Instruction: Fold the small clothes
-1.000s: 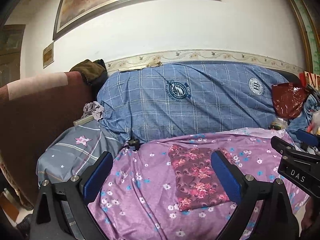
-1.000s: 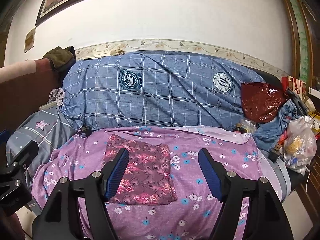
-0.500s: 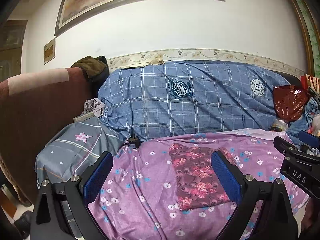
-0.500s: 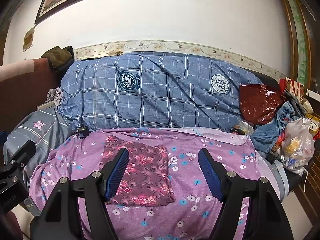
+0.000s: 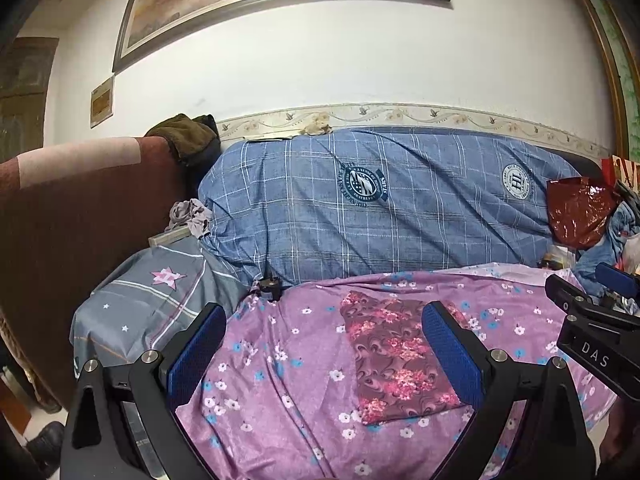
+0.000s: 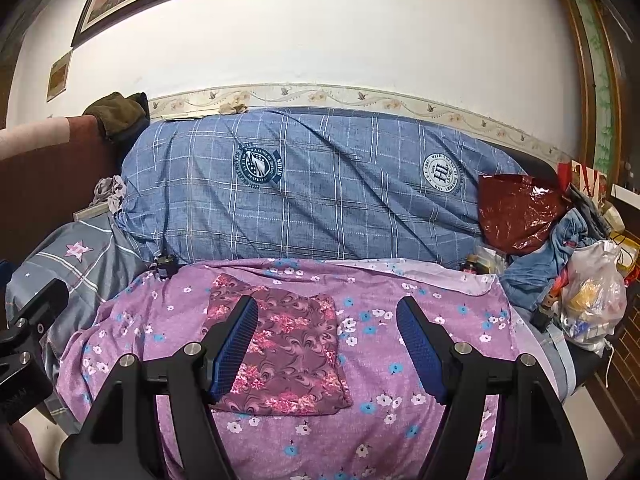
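While folded floral cloth (image 6: pixel 288 344) lies flat on purple bedsheet (image 6: pixel 420 320), left tongs (image 5: pixel 324 352) and right tongs (image 6: pixel 328 344) hover above, both wide open, empty.

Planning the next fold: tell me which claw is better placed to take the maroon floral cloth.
Probably the right claw: the maroon floral cloth lies just ahead, partly between its open fingers. For the left claw it sits off toward the right finger.

bed (image 6: pixel 440 432): purple floral sheet | on it: folded maroon floral garment (image 6: pixel 288 344)
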The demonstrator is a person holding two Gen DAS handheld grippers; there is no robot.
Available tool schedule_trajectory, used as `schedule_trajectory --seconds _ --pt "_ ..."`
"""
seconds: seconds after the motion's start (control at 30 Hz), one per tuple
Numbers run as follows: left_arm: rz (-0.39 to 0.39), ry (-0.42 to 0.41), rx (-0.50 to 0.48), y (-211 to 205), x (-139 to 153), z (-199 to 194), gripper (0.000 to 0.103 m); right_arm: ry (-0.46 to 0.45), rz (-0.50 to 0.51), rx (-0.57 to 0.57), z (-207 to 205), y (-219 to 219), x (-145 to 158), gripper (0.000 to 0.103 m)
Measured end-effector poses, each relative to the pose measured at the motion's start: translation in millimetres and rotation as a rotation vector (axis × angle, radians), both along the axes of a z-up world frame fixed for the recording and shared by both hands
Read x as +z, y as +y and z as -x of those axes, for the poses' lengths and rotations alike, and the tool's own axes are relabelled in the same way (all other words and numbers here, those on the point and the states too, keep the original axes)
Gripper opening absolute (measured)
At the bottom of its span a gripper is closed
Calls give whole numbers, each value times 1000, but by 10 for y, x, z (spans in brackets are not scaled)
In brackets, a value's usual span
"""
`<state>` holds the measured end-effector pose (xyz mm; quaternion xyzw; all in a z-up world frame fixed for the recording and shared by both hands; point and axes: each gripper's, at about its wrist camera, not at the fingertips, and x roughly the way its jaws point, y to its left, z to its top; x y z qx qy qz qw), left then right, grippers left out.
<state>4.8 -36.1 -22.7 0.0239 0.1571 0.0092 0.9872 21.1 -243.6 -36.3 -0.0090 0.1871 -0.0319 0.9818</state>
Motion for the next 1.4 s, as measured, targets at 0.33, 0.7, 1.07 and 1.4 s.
schedule_trajectory --seconds 0.33,0.7,1.07,1.4 --pt "32 -27 -7 86 46 148 100 -24 14 3 145 28 115 74" --pt "39 -48 -23 157 100 277 100 -67 25 -22 345 2 268 74" --pt "33 -71 -40 165 144 382 100 -93 25 -24 463 3 337 76" --pt "91 -45 -89 167 127 -47 100 -63 27 -11 73 4 230 77"
